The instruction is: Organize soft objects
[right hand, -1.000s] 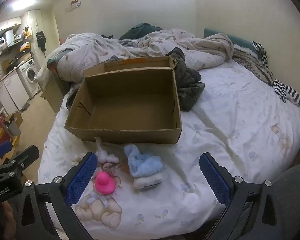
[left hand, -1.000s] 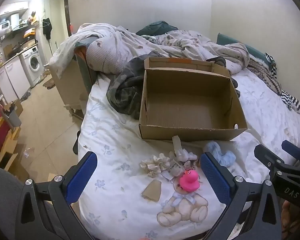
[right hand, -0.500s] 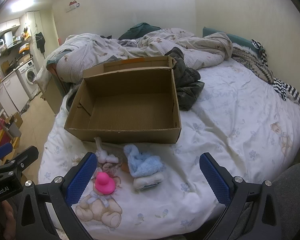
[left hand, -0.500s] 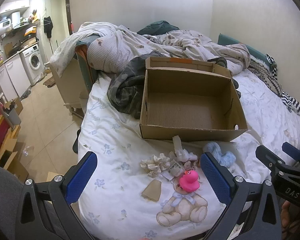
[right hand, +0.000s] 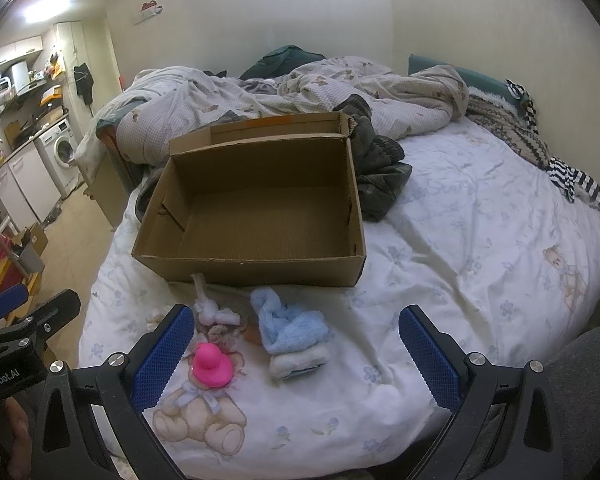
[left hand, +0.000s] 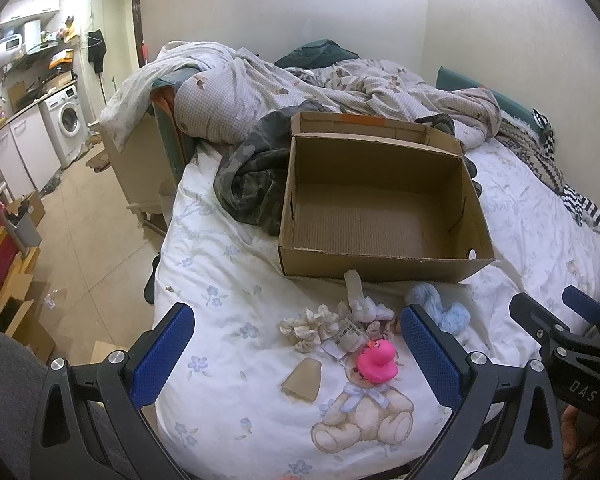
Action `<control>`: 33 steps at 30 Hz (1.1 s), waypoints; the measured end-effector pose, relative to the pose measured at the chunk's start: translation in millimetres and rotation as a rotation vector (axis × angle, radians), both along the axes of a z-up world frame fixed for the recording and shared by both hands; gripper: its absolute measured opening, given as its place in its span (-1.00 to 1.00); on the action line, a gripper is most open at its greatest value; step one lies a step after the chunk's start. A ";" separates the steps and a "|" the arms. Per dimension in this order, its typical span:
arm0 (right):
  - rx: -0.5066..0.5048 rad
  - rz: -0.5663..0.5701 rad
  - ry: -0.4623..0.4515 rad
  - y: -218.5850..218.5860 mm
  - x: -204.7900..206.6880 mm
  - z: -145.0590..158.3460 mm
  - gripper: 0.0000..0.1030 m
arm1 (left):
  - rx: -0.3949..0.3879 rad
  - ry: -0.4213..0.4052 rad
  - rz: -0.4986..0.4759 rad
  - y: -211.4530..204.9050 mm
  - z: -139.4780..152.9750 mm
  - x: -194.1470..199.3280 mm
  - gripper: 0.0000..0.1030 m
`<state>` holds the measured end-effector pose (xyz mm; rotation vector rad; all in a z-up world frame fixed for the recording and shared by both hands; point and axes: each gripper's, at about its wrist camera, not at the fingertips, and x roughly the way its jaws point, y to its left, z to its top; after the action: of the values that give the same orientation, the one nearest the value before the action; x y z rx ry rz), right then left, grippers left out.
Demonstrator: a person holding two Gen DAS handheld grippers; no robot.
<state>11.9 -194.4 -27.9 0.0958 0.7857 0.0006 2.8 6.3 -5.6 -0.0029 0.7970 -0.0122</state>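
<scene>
Left gripper: your left gripper (left hand: 298,350) hangs above the near edge of the bed with its blue pads spread wide and nothing between them.
Right gripper: your right gripper (right hand: 294,350) is also spread wide and holds nothing; it hovers just to the right of the left one, over the same edge.
Cardboard box (right hand: 256,216): it sits open on the white bed sheet (right hand: 460,248), its inside bare, with its flap standing up at the far side.
Pink duck (right hand: 211,366): it lies on the sheet in front of the box, near you, on a teddy bear print, close to your right gripper's left pad.
Blue fluffy sock (right hand: 290,326): it is bunched just right of the duck, between the duck and the box's near wall, not touching the box.
White fabric bits (left hand: 364,308): a small pile lies just in front of the box, with a cream ruffled piece (left hand: 310,322) beside it on the left.
Cardboard scrap (left hand: 303,380): it lies flat on the sheet left of the duck.
Dark camouflage garment (left hand: 252,176): it is heaped against the box's left side.
Rumpled duvet (left hand: 340,88): it is piled behind the box.
</scene>
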 end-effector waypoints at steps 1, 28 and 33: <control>0.000 0.000 0.000 0.0 0.1 0.2 1.00 | -0.001 0.002 -0.001 0.1 0.1 0.1 1.00; -0.001 0.002 0.001 0.3 0.2 -0.1 1.00 | 0.000 0.018 -0.006 -2.8 -2.7 1.5 1.00; -0.001 0.002 0.000 0.0 0.5 0.3 1.00 | 0.002 0.020 -0.006 -2.9 -2.7 1.7 1.00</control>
<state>12.4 -194.4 -27.6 0.0937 0.7856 0.0020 4.5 3.4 -8.3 0.0011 0.8166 -0.0174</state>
